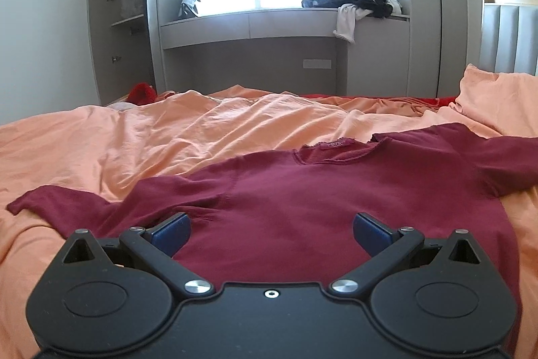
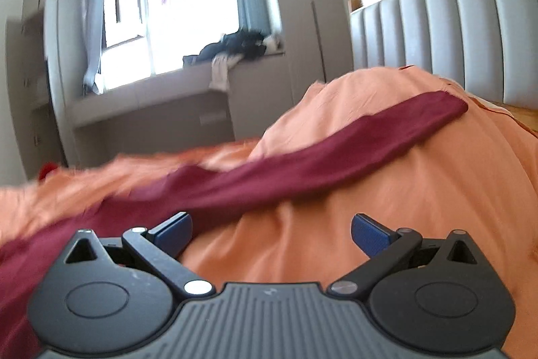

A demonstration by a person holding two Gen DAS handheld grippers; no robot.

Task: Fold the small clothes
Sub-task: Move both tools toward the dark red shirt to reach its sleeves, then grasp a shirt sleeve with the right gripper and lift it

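A dark red T-shirt (image 1: pixel 302 190) lies spread flat on the orange bedsheet (image 1: pixel 151 137), collar away from me, sleeves out to both sides. My left gripper (image 1: pixel 270 232) is open and empty, low over the shirt's lower body. In the right wrist view the shirt's sleeve (image 2: pixel 353 150) stretches up to the right over a hump of the orange sheet (image 2: pixel 403 207). My right gripper (image 2: pixel 270 232) is open and empty over the sheet just beside the shirt's edge, its left finger (image 2: pixel 171 236) by the red fabric. That view is blurred.
A grey window bench (image 1: pixel 252 22) behind the bed carries a pile of dark and white clothes (image 1: pixel 356 2). An open cupboard (image 1: pixel 124 22) stands at the left. A padded grey headboard (image 2: pixel 454 32) is at the right. A red item (image 1: pixel 143 93) lies at the bed's far left.
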